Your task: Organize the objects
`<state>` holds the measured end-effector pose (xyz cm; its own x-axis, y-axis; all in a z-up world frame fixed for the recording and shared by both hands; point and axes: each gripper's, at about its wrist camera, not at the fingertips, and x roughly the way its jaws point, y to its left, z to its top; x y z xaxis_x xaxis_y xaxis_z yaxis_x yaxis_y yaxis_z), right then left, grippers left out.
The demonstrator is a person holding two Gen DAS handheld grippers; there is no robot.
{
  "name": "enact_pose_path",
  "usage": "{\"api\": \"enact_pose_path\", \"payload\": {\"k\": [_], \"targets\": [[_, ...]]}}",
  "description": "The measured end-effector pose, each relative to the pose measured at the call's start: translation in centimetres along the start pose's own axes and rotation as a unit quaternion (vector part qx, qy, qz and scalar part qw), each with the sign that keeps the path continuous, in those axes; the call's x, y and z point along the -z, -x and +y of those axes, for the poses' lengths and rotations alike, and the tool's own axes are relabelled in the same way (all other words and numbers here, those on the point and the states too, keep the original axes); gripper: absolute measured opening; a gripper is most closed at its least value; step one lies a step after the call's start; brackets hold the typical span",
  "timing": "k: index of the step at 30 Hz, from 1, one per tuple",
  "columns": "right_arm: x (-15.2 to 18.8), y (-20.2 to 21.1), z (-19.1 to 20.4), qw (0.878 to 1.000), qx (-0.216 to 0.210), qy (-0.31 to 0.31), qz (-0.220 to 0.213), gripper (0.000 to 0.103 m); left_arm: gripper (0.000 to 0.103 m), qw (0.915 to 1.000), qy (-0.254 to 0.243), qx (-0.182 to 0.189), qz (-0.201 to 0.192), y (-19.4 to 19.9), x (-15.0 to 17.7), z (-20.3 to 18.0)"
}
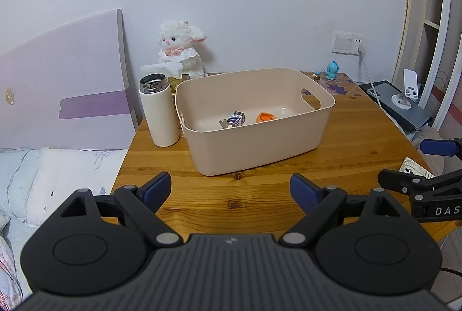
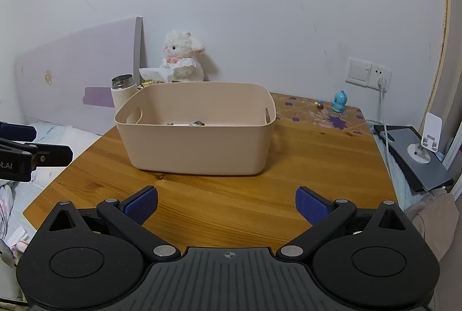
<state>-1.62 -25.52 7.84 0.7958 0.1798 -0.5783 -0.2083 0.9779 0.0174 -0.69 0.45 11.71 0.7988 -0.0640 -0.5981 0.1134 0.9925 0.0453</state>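
A beige plastic bin (image 1: 260,149) stands on the wooden table (image 1: 260,195); it also shows in the right wrist view (image 2: 199,149). Inside it lie a small purple box (image 1: 236,119), an orange object (image 1: 265,117) and a small metal piece (image 1: 223,123). My left gripper (image 1: 231,189) is open and empty, hovering over the table in front of the bin. My right gripper (image 2: 226,205) is open and empty, also in front of the bin. The right gripper's fingers (image 1: 404,183) reach in from the right of the left wrist view.
A white flask (image 1: 158,111) without lid stands left of the bin. A plush lamb (image 1: 180,48) and tissues sit behind. A blue figurine (image 2: 339,101) stands on a purple-flowered mat. A phone (image 1: 413,168) lies at the table's right edge. A bed lies left.
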Motion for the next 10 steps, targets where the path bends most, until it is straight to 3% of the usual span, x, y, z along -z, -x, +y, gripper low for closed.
{"api": "enact_pose_path", "payload": {"k": [10], "targets": [[0.0,-1.0,0.08,1.0,-0.001,-0.004,0.008,0.103,0.091,1.0,-0.006,0.001,0.003,-0.56,-0.15,-0.02]]}}
